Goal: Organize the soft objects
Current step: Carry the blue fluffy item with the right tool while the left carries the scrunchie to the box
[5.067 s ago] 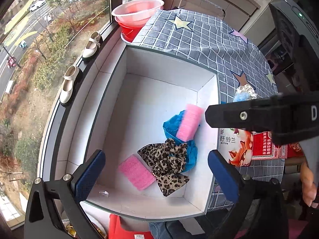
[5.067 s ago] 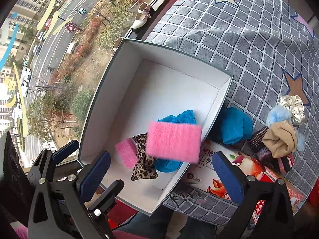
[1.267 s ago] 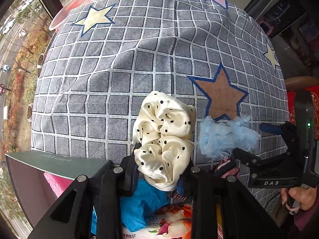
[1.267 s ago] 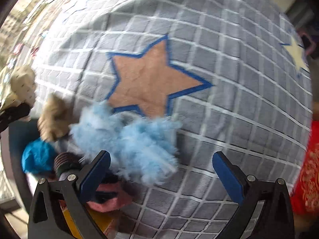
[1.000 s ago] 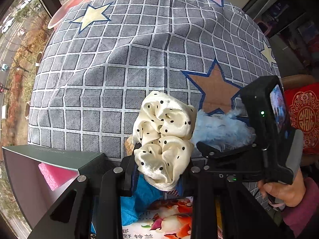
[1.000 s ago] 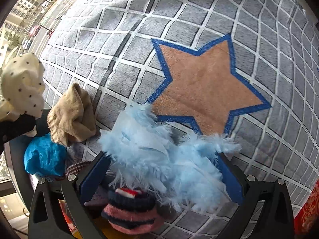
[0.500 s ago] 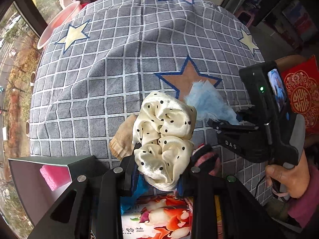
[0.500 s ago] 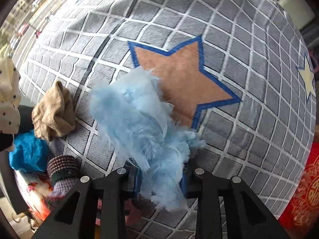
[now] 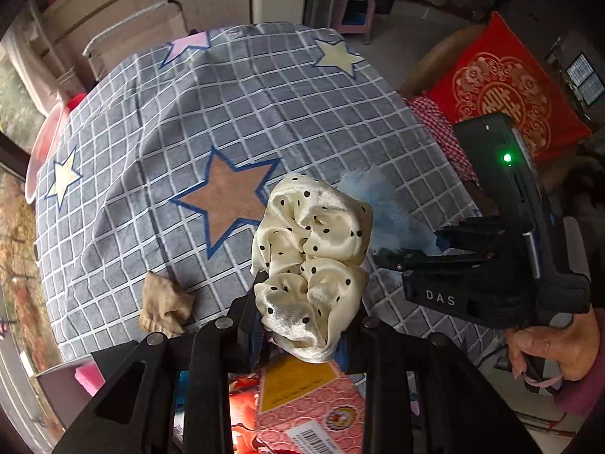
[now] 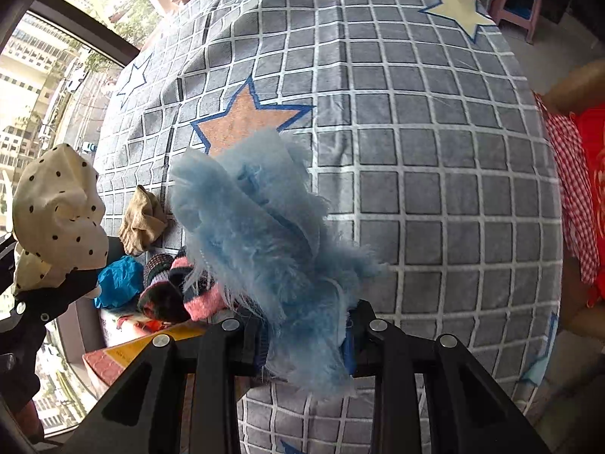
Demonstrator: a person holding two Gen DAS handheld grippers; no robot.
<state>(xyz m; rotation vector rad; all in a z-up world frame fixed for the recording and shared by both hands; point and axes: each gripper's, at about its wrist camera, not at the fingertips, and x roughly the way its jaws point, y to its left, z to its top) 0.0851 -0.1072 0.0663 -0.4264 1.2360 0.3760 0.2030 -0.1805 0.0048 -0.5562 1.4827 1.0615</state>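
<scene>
My left gripper (image 9: 302, 314) is shut on a cream satin scrunchie with black dots (image 9: 310, 261) and holds it above the table. My right gripper (image 10: 306, 335) is shut on a fluffy light-blue scrunchie (image 10: 264, 238), also lifted; it shows in the left wrist view (image 9: 393, 215) beside the cream one. On the grey checked tablecloth (image 10: 416, 132) lie a tan cloth (image 10: 141, 221), a blue fabric ball (image 10: 119, 280) and a striped pink-and-dark knitted piece (image 10: 181, 287). A corner of the box (image 9: 64, 382) with a pink sponge (image 9: 89, 378) shows at the lower left.
A red and yellow printed carton (image 9: 298, 397) lies under my left gripper at the table's near edge. A red cushion (image 9: 506, 90) sits on a chair to the right. A pink basin (image 9: 41, 143) stands at the far left by the window.
Both grippers have risen and pulled back from the table with their scrunchies. The right gripper closed on the blue fluffy scrunchie about a second ago and lifted it off the pile.
</scene>
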